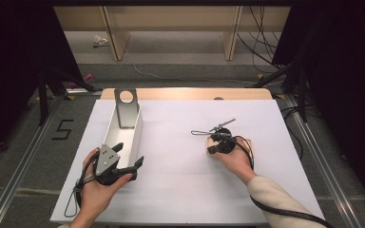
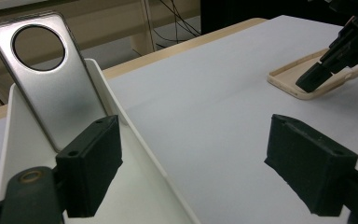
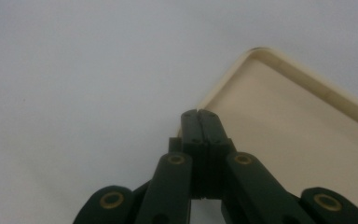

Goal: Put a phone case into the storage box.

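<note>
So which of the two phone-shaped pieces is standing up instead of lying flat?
The silver plate with the round hole, leaning upright in the white tray. The beige case lies flat on the table.

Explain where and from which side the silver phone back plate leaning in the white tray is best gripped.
Likely by its top end, beside the round hole. The silver plate leans against the far end of the white tray, its top above the rim while the walls flank its lower part. The open left gripper could come from above, jaws across its thin faces.
</note>
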Motion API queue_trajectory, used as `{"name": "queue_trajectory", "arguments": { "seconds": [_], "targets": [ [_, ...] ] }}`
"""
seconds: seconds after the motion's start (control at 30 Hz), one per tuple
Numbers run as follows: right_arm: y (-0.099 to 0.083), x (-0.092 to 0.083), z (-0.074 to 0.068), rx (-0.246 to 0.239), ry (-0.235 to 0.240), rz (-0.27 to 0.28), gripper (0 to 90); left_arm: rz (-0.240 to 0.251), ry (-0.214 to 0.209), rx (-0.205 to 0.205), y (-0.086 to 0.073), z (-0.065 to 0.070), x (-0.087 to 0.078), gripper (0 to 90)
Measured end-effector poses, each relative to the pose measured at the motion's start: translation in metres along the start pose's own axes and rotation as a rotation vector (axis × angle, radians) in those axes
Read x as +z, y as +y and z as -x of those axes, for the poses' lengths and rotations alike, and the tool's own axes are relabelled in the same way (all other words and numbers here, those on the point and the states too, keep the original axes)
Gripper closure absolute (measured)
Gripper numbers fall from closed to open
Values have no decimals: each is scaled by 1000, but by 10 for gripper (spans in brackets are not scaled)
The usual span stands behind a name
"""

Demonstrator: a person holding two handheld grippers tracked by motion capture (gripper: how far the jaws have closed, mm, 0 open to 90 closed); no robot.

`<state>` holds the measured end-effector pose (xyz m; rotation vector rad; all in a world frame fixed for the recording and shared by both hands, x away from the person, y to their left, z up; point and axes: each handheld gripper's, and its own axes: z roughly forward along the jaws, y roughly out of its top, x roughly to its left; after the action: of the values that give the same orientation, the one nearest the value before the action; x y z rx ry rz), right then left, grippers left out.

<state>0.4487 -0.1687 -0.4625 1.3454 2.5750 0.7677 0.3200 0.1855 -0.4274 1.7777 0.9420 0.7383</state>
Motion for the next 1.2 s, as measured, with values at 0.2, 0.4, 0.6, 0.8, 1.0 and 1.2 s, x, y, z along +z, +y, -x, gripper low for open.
{"name": "queue_trajectory", "arguments": {
  "seconds": [0.2, 0.4, 0.6, 0.8, 1.0, 1.2],
  "targets": [
    [-6, -6, -5, -26, 19, -43, 900, -1, 0, -1, 0, -1, 0, 175],
    [-14, -14, -6, -67, 33, -97, 900, -1, 1, 0, 0, 0, -1, 174],
    [-27, -25, -5, -107, 37, -145, 900, -3, 0, -1, -1, 0, -1, 174],
    [-44, -37, 5, -119, 23, -181, 900, -5, 0, 1, -1, 1, 0, 174],
    [-57, -47, 20, -104, -5, -199, 900, -3, -1, -1, -1, 1, 0, 174],
    [-68, -55, 34, -97, -40, -216, 900, -5, 0, 0, -1, 1, 0, 174]
  ]
}}
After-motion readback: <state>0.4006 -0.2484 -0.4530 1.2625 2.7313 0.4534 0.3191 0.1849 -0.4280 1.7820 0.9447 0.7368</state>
